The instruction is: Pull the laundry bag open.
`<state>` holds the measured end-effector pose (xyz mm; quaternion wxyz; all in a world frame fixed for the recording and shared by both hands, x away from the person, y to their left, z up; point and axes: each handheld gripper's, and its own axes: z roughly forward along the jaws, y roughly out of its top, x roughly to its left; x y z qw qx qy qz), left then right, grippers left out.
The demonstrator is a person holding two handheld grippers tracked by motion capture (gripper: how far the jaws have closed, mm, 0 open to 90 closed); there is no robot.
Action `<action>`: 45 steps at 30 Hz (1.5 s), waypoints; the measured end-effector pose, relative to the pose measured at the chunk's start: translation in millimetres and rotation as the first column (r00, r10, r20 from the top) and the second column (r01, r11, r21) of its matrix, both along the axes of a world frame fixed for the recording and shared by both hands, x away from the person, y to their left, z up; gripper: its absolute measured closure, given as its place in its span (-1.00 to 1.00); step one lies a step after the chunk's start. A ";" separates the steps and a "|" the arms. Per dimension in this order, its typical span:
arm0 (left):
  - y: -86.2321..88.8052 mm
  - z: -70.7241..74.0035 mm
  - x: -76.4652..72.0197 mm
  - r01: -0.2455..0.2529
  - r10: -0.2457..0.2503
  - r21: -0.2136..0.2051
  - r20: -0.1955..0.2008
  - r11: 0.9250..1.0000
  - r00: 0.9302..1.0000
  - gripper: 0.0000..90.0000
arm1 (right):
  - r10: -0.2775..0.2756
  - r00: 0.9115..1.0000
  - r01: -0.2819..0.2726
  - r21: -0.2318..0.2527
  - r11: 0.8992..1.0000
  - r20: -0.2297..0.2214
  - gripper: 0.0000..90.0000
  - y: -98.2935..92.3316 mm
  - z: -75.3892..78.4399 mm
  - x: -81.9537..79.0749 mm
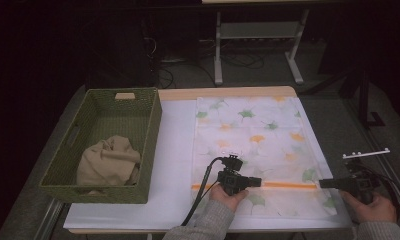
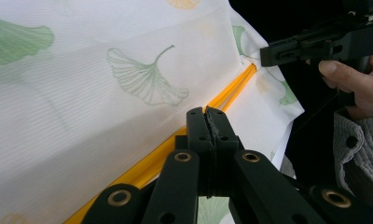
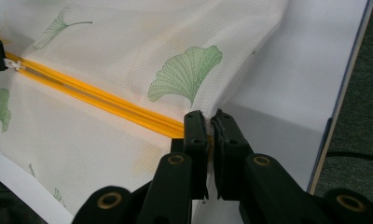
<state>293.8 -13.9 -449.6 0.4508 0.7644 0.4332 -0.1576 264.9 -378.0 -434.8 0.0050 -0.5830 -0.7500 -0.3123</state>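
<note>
A white mesh bag [image 1: 253, 135] printed with ginkgo leaves lies flat on the table, an orange zipper [image 1: 288, 185] running across its near end. My left gripper [image 1: 258, 182] is shut on the zipper's white pull [image 3: 14, 65], partway along the track; in the left gripper view its jaws [image 2: 207, 112] meet right on the zipper [image 2: 231, 91]. At the bag's right edge my right gripper [image 1: 322, 183] is shut on the cloth at the zipper's end [image 3: 175, 127], with fabric pinched at its tip [image 3: 209, 122]. The two grippers point at each other along the zipper.
A green woven basket [image 1: 100, 92] stands at the left with a beige cloth [image 1: 108, 162] bunched inside. A white sheet [image 1: 173, 150] covers the table between basket and bag. The table's right edge [image 3: 343, 98] is close beside my right gripper. A small white bracket [image 1: 365, 153] sits off the right side.
</note>
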 end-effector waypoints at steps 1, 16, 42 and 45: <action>1.9 0.2 0.2 0.000 0.000 0.001 0.002 1.000 1.000 1.00 | 0.000 1.000 0.000 0.001 1.000 0.000 0.87 -0.1 0.0 0.0; 22.9 1.6 0.3 -0.006 0.006 0.012 0.001 1.000 1.000 0.99 | -0.001 1.000 0.001 -0.013 1.000 0.007 0.87 0.7 1.7 0.8; 77.9 4.0 -3.0 -0.081 0.080 0.015 0.013 0.997 0.997 1.00 | -0.016 1.000 0.016 -0.039 0.999 0.013 0.87 1.1 4.4 -1.4; 84.3 4.5 -3.8 -0.090 0.089 0.015 0.017 0.996 0.996 0.99 | -0.022 1.000 0.022 -0.041 0.999 0.017 0.87 0.9 5.8 -2.5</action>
